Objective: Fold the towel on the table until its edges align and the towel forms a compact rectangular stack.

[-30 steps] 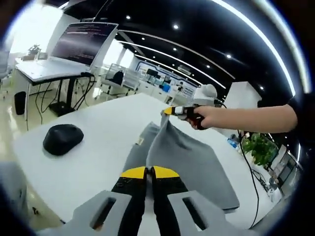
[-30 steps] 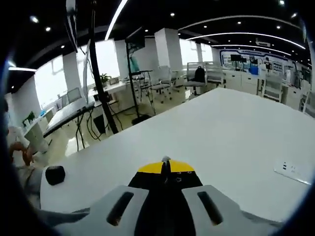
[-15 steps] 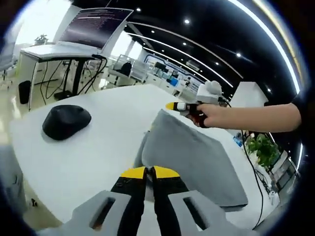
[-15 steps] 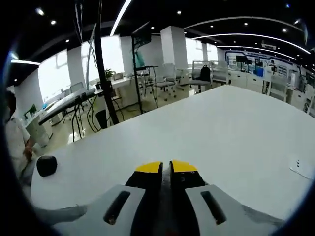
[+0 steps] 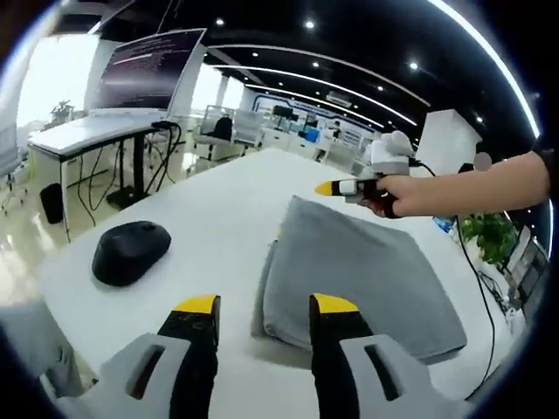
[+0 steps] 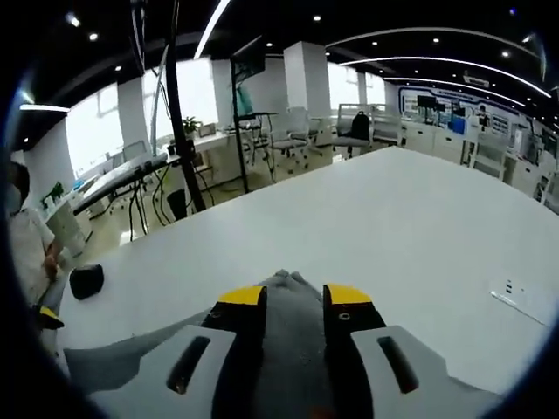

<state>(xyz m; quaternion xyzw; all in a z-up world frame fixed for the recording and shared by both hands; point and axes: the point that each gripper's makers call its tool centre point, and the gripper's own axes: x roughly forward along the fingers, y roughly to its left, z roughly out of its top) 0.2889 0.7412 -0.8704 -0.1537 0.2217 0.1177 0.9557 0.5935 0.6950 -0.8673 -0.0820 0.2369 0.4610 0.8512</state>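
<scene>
Smooth white table (image 5: 218,205), soft grey folded towel (image 5: 349,271), both hand-held grippers (image 5: 266,305) (image 6: 294,295) apparently parted

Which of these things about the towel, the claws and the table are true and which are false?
1. The left claw is open. True.
2. The gray towel hangs in the air between the two claws. False: it lies folded on the white table.
3. A black mouse sits on the table beside the towel. True.
4. The mouse rests on top of the towel. False: it sits apart from it on the bare table.
5. The right claw is clamped shut on the towel. False: its jaws stand apart, with the towel's corner showing between them.
</scene>
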